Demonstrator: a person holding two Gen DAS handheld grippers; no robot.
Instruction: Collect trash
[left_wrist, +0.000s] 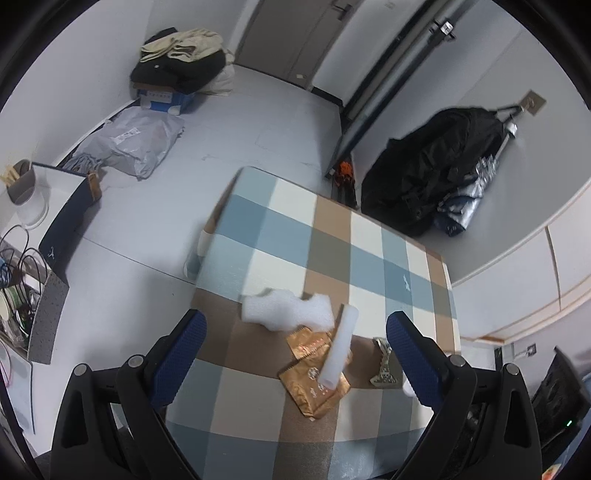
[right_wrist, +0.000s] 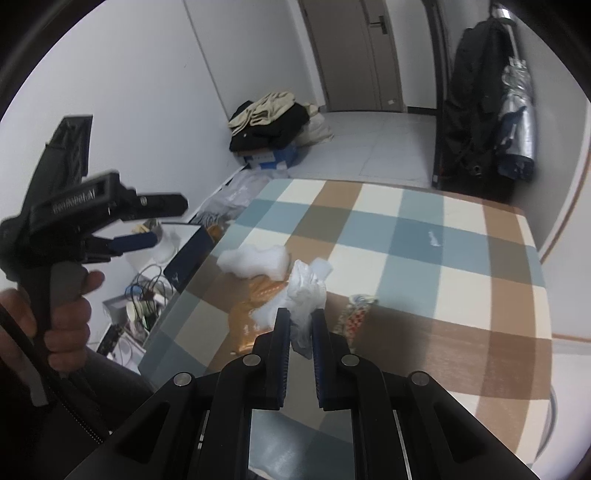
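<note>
Right wrist view: the right gripper has its jaws pinched on a crumpled white plastic wrapper, held above the checked table. Left gripper stands wide and holds nothing — white foam pieces, a foam stick and gold wrappers lie between its fingers on the near part of the table.

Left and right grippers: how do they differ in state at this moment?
The left gripper stands wide open with nothing between its fingers; the right gripper is shut on a crumpled white plastic wrapper. The left hangs above the trash on the checked tablecloth; the right holds its piece clear of it. Both have blue pads and point downward.
</note>
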